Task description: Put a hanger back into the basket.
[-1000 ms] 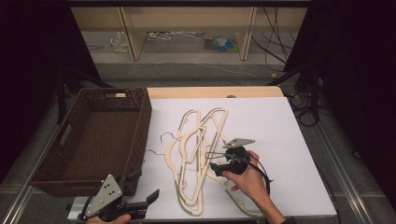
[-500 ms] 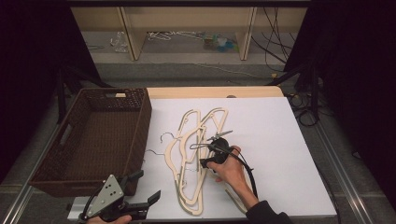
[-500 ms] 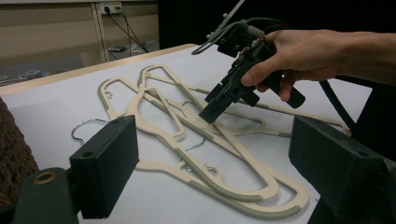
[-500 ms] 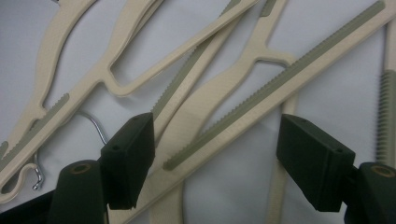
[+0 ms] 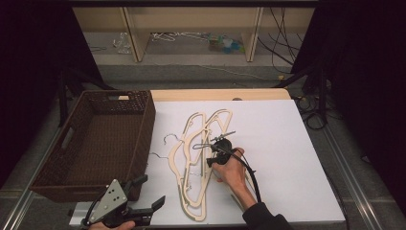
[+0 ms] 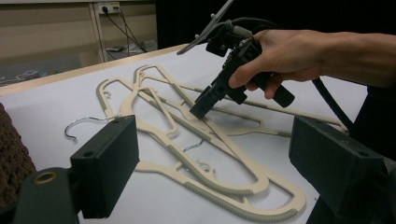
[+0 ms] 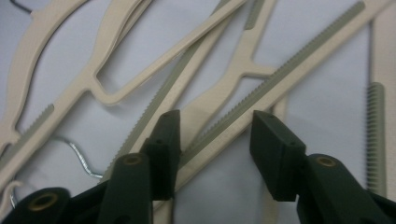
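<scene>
the right gripper [image 5: 214,152] points down into a tangle of cream hangers [image 5: 201,167] lying overlapped on the white tabletop [image 5: 287,158], just right of the brown wicker basket [image 5: 95,143]. its fingers [image 7: 170,140] have just been closing and stand partly apart, straddling two ribbed bars of the hangers; in the right gripper view the bars pass between the fingers, one close against the left finger, but the pads do not visibly press on them. the right hand [image 5: 231,168] grips its handle, cable trailing back. the left gripper [image 5: 139,203] sits at the near tabletop edge by the basket's corner, its fingers [image 6: 105,163] wide apart with nothing between them, aimed toward the hangers.
</scene>
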A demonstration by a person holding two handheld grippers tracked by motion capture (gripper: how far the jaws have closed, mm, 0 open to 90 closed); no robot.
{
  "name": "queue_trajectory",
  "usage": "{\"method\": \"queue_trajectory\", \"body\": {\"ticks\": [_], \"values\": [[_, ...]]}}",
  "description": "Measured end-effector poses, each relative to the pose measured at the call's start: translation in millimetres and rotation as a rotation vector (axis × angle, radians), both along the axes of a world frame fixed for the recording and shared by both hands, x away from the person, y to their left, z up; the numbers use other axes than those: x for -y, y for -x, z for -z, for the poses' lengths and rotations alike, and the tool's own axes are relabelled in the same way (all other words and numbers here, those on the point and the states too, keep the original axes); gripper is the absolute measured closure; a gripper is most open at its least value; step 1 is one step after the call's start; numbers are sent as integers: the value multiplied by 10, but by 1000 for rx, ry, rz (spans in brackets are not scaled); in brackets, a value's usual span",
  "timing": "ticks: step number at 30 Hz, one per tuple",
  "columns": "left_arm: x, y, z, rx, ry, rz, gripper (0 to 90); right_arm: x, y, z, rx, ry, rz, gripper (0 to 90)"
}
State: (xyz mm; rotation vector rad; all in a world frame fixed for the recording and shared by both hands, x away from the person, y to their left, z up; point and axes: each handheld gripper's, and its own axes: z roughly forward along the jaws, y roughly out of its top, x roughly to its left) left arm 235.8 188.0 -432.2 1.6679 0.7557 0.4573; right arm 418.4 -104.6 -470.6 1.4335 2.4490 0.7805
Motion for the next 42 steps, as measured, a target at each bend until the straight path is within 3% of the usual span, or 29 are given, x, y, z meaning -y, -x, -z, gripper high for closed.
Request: {"method": "queue_trajectory", "body": {"ticks": [1,6,8,11,12,14,17,18,20,23,25,28,30,32,36,37,39,40,41,42], "values": [[-8,-9,-5,18,-19,11,159,24,-14,4,7,-1,7,561],[-2,-2,-8,15,-25,8,160,58,-46,-1,-45,-41,61,555],[-3,-3,-8,12,-26,9,160,57,-58,6,-41,-37,56,538],[-1,-8,-5,17,-17,11,160,15,-70,-4,-67,-26,55,512],[-3,-9,-4,19,-15,11,160,-35,-65,-24,-91,-9,79,515],[-8,-4,-9,12,-25,5,160,-24,-81,-17,-70,0,55,521],[-5,-11,-5,19,-12,12,160,-44,-66,-49,-118,-10,98,577],[-6,-10,-7,19,-14,12,161,-20,-89,-28,-79,4,77,598],[-10,-5,-12,15,-19,9,161,-11,-79,-50,-109,5,99,634],[-1,6,-7,-4,-1,-3,160,34,-95,-55,-80,-13,71,648],[3,5,-6,-7,6,-7,160,66,-109,-113,-114,-10,102,679],[-7,-13,-7,13,-14,10,160,109,-133,-158,-124,-19,109,707],[0,-7,-3,-1,-8,3,160,141,-154,-180,-93,-30,80,711],[1,-7,-2,-2,-8,4,160,135,-159,-208,-120,-27,101,714],[1,-22,5,10,-20,15,160,206,-191,-229,-96,-39,73,725],[13,-13,11,-9,-16,0,160,203,-196,-248,-92,-59,78,728],[14,-31,17,7,-30,15,160,204,-191,-279,-103,-68,89,732],[30,-23,23,-11,-25,9,161,237,-212,-318,-59,-71,62,744],[34,-33,19,2,-43,20,161,256,-227,-340,-34,-70,40,753],[41,-40,25,6,-34,24,161,258,-231,-370,-27,-68,39,766]]}}
